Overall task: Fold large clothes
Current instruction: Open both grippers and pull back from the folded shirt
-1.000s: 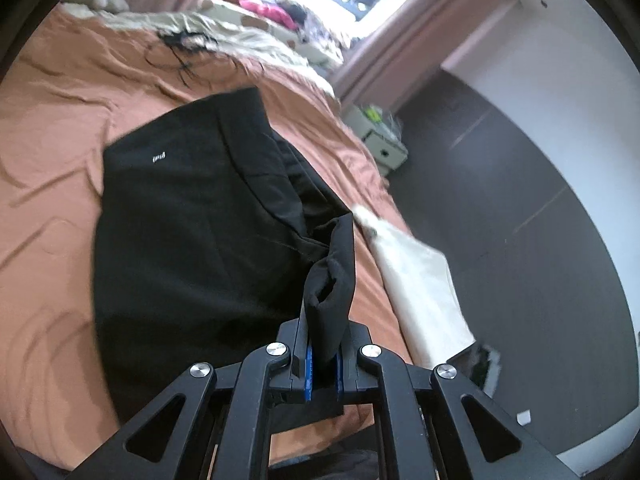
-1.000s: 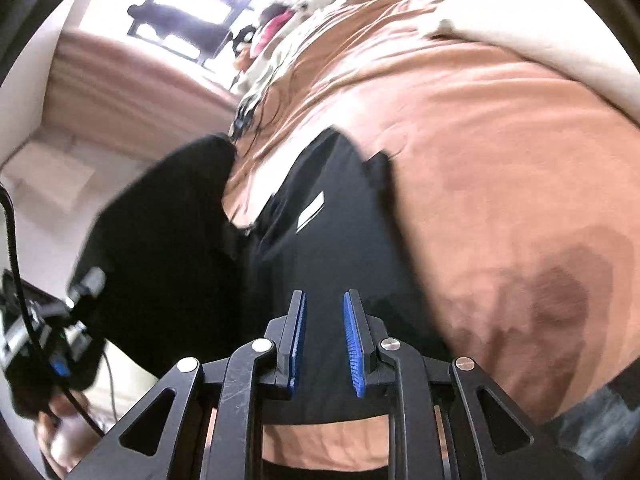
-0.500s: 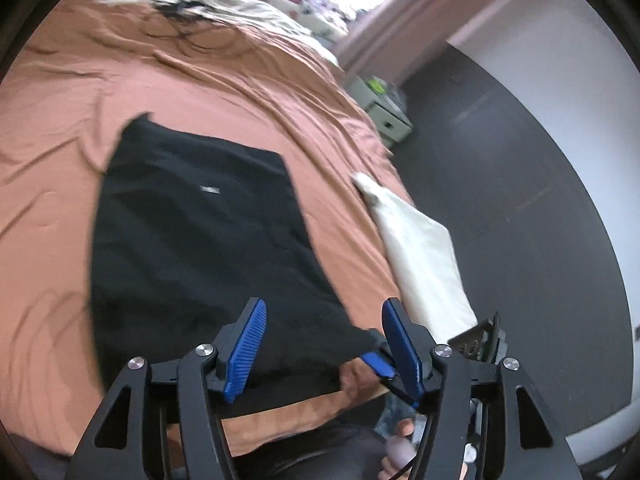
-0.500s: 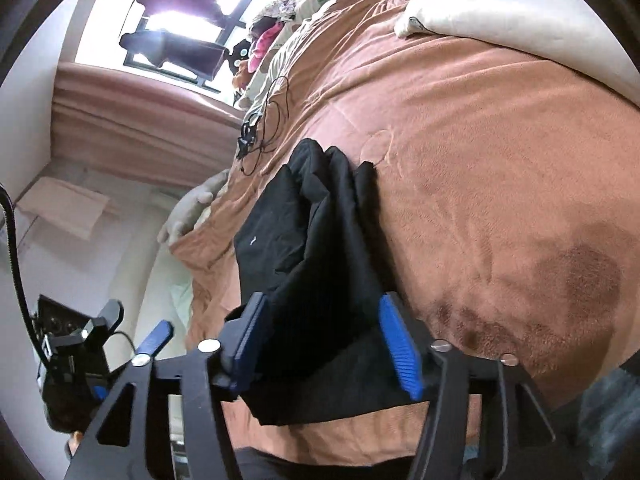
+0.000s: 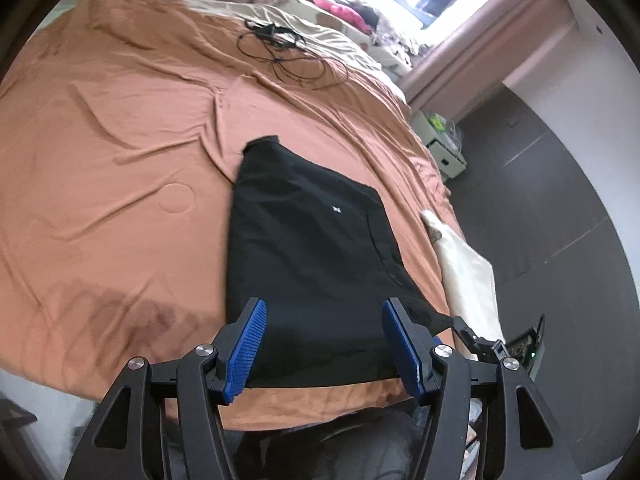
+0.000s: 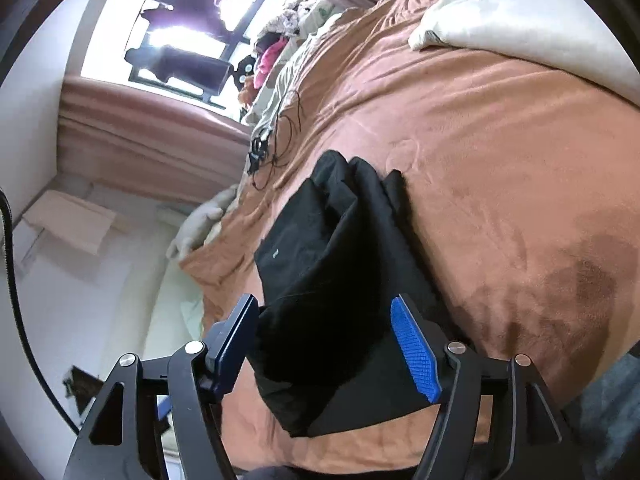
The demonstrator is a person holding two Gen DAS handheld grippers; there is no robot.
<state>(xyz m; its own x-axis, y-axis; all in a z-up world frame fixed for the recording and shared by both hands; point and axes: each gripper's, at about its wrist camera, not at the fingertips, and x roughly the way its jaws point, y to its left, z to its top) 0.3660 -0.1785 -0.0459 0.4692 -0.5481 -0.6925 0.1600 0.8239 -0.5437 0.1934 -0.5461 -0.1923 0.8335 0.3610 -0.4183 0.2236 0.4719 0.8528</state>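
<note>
Lying folded on the near part of the orange bedspread (image 5: 120,160), the black garment (image 5: 312,260) looks like a long rectangle running from near to far, with a small white logo on top; in the right wrist view the garment (image 6: 332,280) shows bunched layers along its far right side, so the fold is not flat there.

Both tools are off the cloth: the left gripper (image 5: 324,344) has its blue pads apart with nothing pinched between them, hovering over the near edge; the right gripper (image 6: 324,340) is spreading its jaws wider at this moment, and although the garment's near end sits in the gap between the pads in the picture, neither pad presses on it.

Risks, as I judge them:
- The lumpy far right side could be trapped into the next fold, leaving a crooked, thick packet; cause: folding again without smoothing first.
- A pinch at the near edge might catch only the top layer, so the layers slide apart when lifted; cause: a shallow grip on slick fabric.
- A pad could nip the bedspread along with the garment and drag it up; cause: coming down too low at the edge.
- The garment's near end lies close to the bed's near edge; a pull towards the person could slip it off.
- The cable tangle (image 5: 280,48) lies well apart at the far side; the white pillow (image 5: 468,276) lies near on the right, and could be nudged by a wide swing.
</note>
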